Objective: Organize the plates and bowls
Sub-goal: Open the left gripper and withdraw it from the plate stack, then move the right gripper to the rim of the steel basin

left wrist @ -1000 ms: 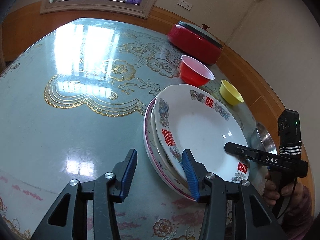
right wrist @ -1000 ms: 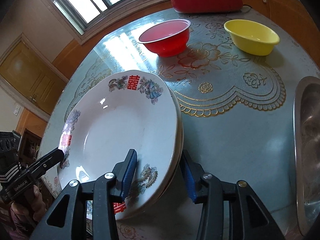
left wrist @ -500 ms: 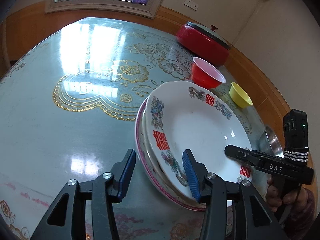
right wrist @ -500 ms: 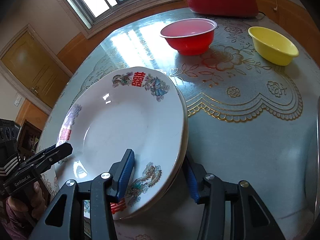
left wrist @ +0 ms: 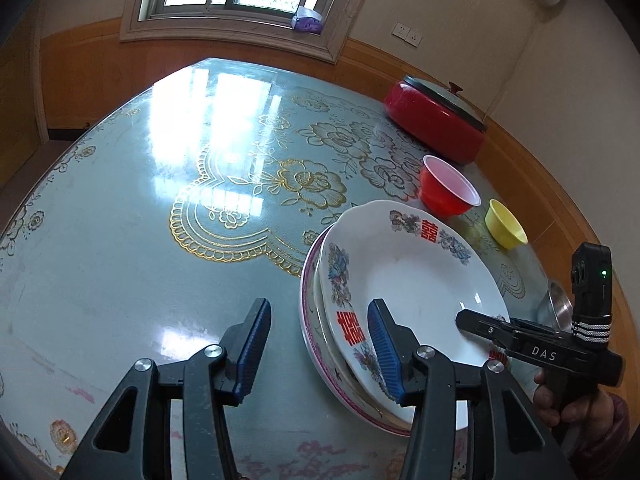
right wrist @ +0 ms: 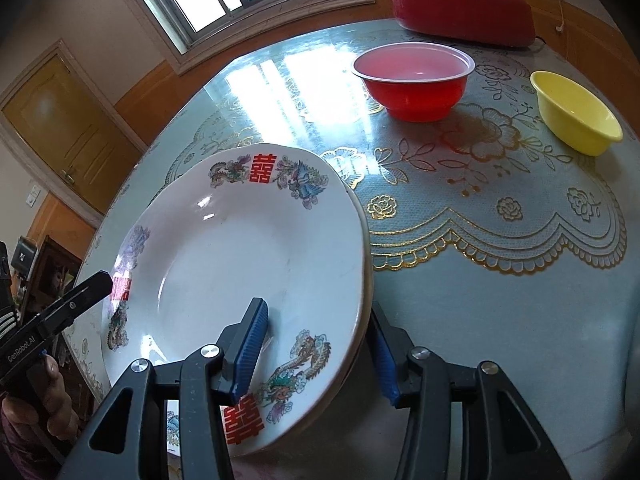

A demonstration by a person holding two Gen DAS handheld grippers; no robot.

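Note:
A stack of white plates [left wrist: 416, 280] with red characters and flower prints sits on the table; it also shows in the right wrist view [right wrist: 248, 264]. My left gripper [left wrist: 318, 350] is open, its jaws straddling the stack's left rim, one finger over the top plate and one outside. My right gripper [right wrist: 316, 354] is open and straddles the opposite rim the same way. A red bowl [left wrist: 448, 192] [right wrist: 414, 80] and a yellow bowl [left wrist: 505, 224] [right wrist: 576, 114] stand beyond the plates.
A red lidded pot [left wrist: 434, 120] [right wrist: 464, 8] stands at the table's far edge by the wall. A steel bowl [left wrist: 556, 308] sits to the right behind my right gripper. The table [left wrist: 160, 220] has a glossy floral cloth.
Both wrist views have risen and pulled back a little over the second. Both grippers stay open around the plate stack's rims; the plates look unmoved.

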